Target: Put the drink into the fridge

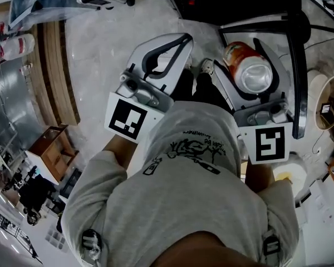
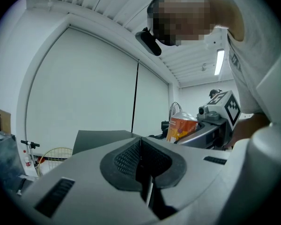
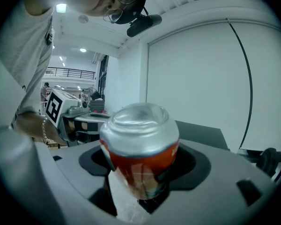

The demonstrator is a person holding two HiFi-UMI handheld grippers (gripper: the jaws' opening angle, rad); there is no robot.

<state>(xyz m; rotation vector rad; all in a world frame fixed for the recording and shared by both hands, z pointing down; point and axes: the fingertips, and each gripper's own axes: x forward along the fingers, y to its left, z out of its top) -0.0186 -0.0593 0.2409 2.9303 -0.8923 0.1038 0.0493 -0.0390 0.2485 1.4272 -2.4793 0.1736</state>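
**Finding 1, the drink.** An orange can (image 1: 249, 65), silver end uppermost, sits between the jaws of the right gripper (image 1: 246, 52). It is carried in front of the person (image 1: 189, 166), above the pale stone-pattern floor (image 1: 100, 43). It rests on no table. No view shows anything I can identify as the fridge. In my judgement the can is clamped round its body and kept roughly upright so that it can be carried and set down standing without a second grip.

**Finding 2, right gripper.** The jaws stand wide, at about the can's width. The dark pads press on both sides of the can, so the grip is made. The right gripper view shows nothing else touched.

**Finding 3, left gripper (image 1: 185, 40).** The jaws are brought fully together with the pads meeting and nothing between them. It rides beside the right gripper, near but apart. It is probably kept free to deal with the fridge door.
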